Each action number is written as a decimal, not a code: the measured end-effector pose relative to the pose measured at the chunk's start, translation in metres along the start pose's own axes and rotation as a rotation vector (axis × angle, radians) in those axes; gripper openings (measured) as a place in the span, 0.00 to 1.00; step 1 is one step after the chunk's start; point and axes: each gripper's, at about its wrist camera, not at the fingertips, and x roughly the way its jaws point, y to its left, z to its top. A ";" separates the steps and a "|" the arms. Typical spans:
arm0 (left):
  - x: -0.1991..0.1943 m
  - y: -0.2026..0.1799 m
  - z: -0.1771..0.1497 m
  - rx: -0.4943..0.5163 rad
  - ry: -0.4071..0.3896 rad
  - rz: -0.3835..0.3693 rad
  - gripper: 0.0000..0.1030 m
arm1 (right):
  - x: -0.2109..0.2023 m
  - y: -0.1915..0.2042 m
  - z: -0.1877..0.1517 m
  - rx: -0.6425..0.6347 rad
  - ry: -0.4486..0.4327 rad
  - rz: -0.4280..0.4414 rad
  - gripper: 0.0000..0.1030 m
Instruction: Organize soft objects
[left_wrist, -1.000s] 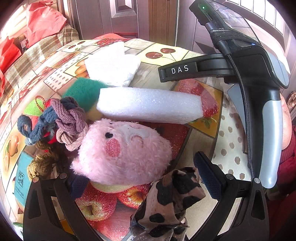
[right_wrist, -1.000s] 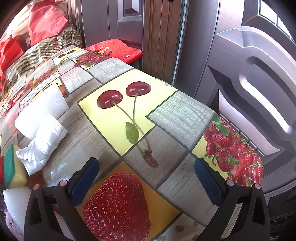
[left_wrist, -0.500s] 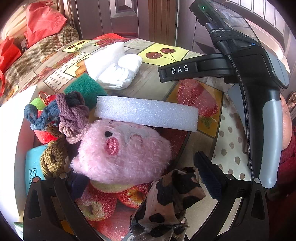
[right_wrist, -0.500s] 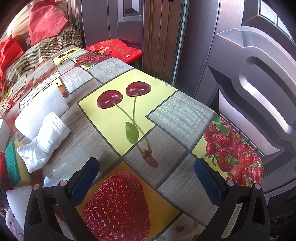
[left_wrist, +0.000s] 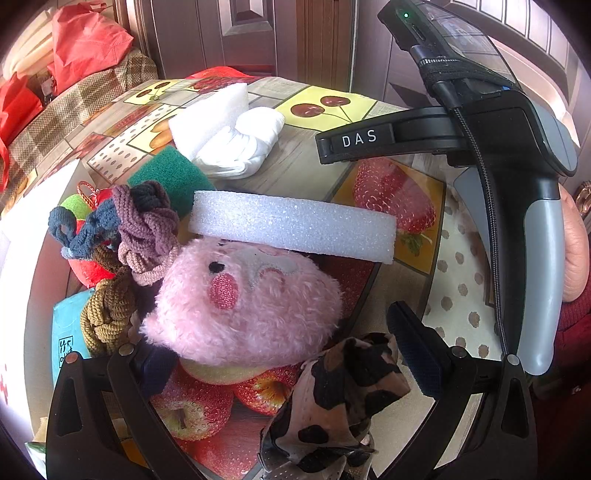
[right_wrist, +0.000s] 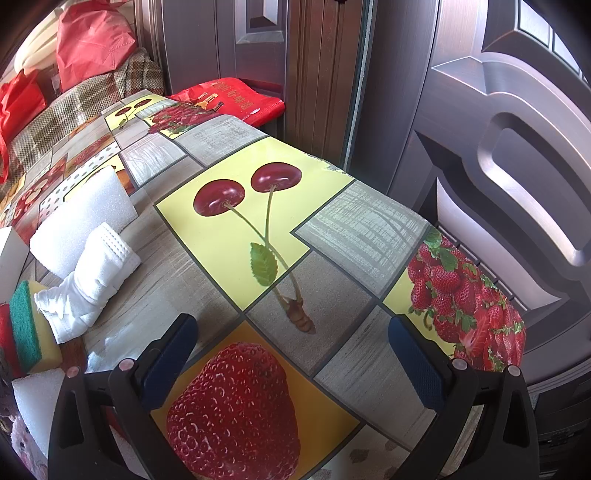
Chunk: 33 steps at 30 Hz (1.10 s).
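A pink plush toy (left_wrist: 243, 302) lies between the fingers of my open left gripper (left_wrist: 280, 347); its left pad sits partly under the plush. A cow-print cloth (left_wrist: 340, 398) is bunched near the right finger. Behind the plush lies a white foam bar (left_wrist: 291, 225), with a tangle of scrunchies (left_wrist: 144, 225) and a green sponge (left_wrist: 166, 173) to the left. Farther back are a white foam block (left_wrist: 210, 118) and a rolled white cloth (left_wrist: 243, 147). My right gripper (right_wrist: 291, 350) hangs open over the bare tablecloth (right_wrist: 369, 229), holding nothing.
A white box (left_wrist: 22, 258) stands against the pile's left side; its corner (right_wrist: 11, 258) also shows in the right wrist view. The right gripper's body (left_wrist: 480, 147) looms at the right. The table's rounded edge (right_wrist: 480, 332) drops off before a dark door (right_wrist: 517, 147).
The white box has slid in from the left up to the pile, and the scrunchies have shifted slightly right. Both grippers have stayed almost still and open.
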 end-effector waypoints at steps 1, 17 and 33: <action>0.000 0.000 0.000 0.000 0.000 0.000 0.99 | 0.000 0.000 0.000 0.000 0.000 0.000 1.00; 0.000 0.001 0.000 0.001 0.000 0.001 0.99 | -0.001 0.001 -0.001 -0.001 0.000 -0.005 1.00; -0.066 -0.014 -0.018 -0.070 -0.213 -0.030 0.99 | -0.013 -0.015 0.004 0.036 -0.078 0.152 1.00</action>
